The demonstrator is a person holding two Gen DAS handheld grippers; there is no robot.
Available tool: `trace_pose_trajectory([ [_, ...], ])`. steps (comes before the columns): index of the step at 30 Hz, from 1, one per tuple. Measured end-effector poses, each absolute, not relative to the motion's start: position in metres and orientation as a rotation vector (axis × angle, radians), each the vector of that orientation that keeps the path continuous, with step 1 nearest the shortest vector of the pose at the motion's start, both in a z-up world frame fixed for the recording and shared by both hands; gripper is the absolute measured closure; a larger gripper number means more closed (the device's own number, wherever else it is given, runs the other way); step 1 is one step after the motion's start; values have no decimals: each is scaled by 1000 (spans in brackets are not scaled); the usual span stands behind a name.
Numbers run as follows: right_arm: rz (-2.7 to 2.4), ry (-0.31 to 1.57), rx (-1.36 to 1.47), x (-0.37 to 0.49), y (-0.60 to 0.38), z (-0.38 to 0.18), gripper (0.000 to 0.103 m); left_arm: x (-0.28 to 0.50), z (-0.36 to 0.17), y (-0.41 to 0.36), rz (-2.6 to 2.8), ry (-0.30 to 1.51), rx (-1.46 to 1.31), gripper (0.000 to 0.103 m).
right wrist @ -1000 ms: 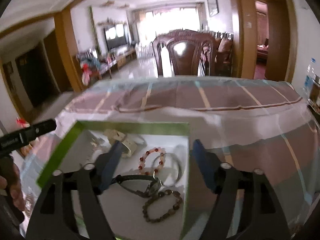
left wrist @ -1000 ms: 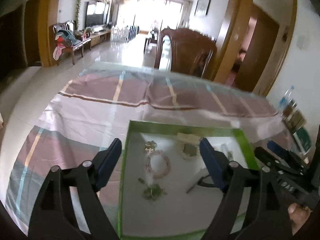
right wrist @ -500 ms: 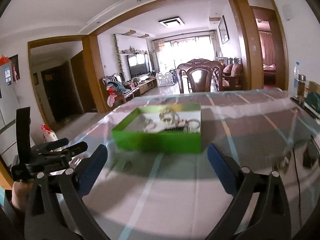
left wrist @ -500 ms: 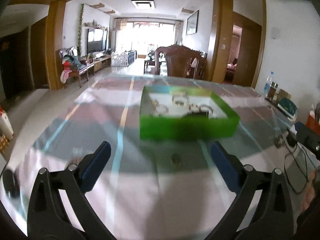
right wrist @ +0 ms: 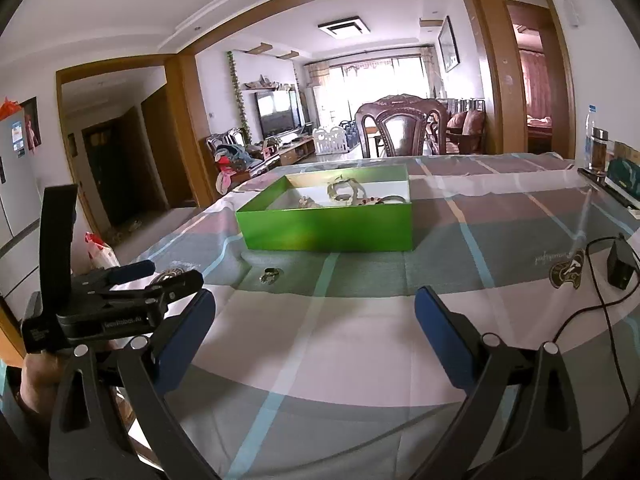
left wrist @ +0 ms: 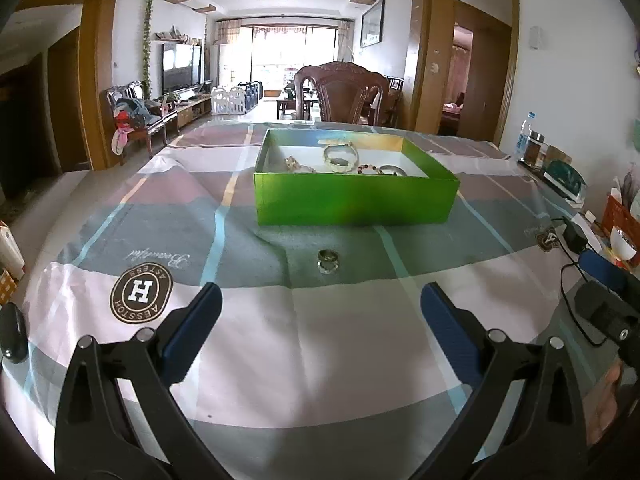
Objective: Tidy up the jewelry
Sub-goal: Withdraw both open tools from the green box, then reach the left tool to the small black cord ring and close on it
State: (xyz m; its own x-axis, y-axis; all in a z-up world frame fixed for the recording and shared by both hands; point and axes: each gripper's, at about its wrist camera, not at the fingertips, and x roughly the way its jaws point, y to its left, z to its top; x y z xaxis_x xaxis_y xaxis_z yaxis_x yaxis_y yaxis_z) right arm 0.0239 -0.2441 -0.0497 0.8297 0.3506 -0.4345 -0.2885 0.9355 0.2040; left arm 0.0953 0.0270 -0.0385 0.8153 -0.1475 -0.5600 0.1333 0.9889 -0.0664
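A green box (left wrist: 356, 200) (right wrist: 328, 226) stands on the checked tablecloth and holds several bracelets and bangles (left wrist: 341, 157) (right wrist: 345, 192). A small metal ring piece (left wrist: 328, 261) (right wrist: 270, 275) lies on the cloth in front of the box. My left gripper (left wrist: 320, 320) is open with nothing between its blue-padded fingers, well short of the ring. My right gripper (right wrist: 314, 320) is open and empty too, back from the box. The left gripper's body (right wrist: 104, 304) shows at the left of the right wrist view, the right gripper's body (left wrist: 608, 300) at the right of the left wrist view.
A black adapter (right wrist: 620, 264) with its cable (left wrist: 568, 292) lies on the right of the table. Bottles and boxes (left wrist: 536, 148) stand along the right edge. A wooden chair (left wrist: 344, 92) stands behind the table. A dark object (left wrist: 12, 338) sits at the near left edge.
Both grippers pulled back from over the box toward the near side of the table and opened wider. The box now sits far ahead, and the ring on the cloth has come into view.
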Motion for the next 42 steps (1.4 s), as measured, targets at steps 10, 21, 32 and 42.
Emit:
trace_pose_trajectory([
  [10, 335, 495, 139, 24, -245, -56, 5, 102, -43, 24, -151, 618, -29, 4],
  [21, 333, 531, 159, 33, -249, -66, 5, 133, -48, 14, -183, 662, 19, 11],
  [32, 346, 576, 170, 46, -250, -77, 5, 223, -81, -11, -210, 842, 76, 44],
  [42, 361, 597, 174, 56, -251, -82, 5, 255, -103, -5, -208, 920, 19, 82],
])
